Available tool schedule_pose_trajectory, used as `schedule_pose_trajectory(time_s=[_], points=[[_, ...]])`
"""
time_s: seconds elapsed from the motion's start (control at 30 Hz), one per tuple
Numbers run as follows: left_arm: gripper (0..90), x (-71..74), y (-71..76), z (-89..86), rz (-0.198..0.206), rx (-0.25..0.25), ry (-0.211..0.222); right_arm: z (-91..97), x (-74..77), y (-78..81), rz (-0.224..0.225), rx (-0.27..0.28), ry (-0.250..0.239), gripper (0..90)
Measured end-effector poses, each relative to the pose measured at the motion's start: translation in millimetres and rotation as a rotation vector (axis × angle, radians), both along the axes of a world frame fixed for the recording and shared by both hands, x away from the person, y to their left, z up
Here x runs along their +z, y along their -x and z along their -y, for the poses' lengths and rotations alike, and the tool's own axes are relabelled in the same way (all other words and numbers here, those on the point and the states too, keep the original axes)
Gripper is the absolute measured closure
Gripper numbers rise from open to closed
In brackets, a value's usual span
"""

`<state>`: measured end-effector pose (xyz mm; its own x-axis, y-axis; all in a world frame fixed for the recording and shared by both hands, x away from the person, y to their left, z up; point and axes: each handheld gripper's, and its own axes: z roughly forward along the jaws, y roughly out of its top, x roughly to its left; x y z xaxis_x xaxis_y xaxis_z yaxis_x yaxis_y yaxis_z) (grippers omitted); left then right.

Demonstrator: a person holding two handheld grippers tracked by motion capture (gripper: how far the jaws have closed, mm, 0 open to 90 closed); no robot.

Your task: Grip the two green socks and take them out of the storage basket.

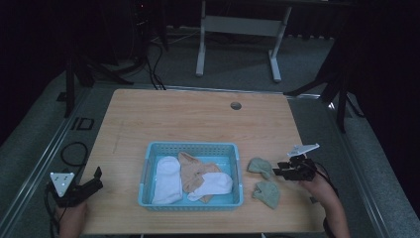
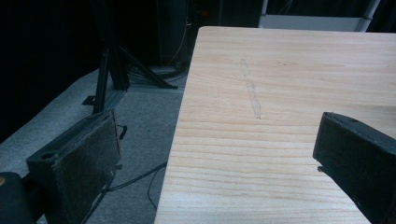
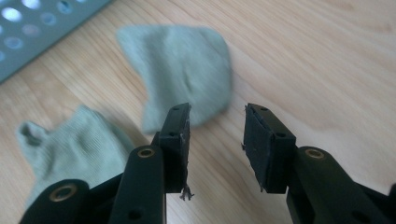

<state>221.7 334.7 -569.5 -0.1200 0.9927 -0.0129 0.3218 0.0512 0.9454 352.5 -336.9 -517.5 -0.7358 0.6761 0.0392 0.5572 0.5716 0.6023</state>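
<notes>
Jaws parted and empty on both my grippers: the right gripper [image 1: 283, 168] sits at right of frame beside two green socks [image 1: 260, 166] on the bench [image 1: 198, 119]; the left gripper [image 1: 91, 181] rests lower left. White and tan socks fill the blue basket [image 1: 190, 204] at centre.

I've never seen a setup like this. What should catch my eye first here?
Probably the light blue basket at the near middle of the wooden table, holding white and tan socks. Just right of it lie two green socks on the bare wood, with the right gripper open beside them.
</notes>
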Motion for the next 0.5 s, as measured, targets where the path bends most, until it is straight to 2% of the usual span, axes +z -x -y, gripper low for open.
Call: schedule_pose_trajectory(time_s=[0.17,0.3,0.37,0.43,0.5], points=[[0.3,0.2,-0.2,0.2,-0.005,0.002,-0.003,15.3,-7.7,2.6,0.012,-0.087,-0.025,46.0],[0.4,0.1,0.0,0.4,-0.005,0.002,-0.003,20.0,-14.6,3.6,0.018,-0.139,-0.017,27.6],[0.4,0.1,0.0,0.5,-0.004,0.003,-0.003,22.5,-16.7,2.7,0.018,-0.173,-0.037,20.1],[0.4,0.2,-0.1,0.4,-0.007,0.002,-0.003,26.1,-18.4,2.2,0.035,-0.221,-0.057,14.1],[0.4,0.1,0.0,0.4,-0.006,0.002,-0.003,29.4,-18.8,3.0,0.059,-0.244,-0.086,12.2]])
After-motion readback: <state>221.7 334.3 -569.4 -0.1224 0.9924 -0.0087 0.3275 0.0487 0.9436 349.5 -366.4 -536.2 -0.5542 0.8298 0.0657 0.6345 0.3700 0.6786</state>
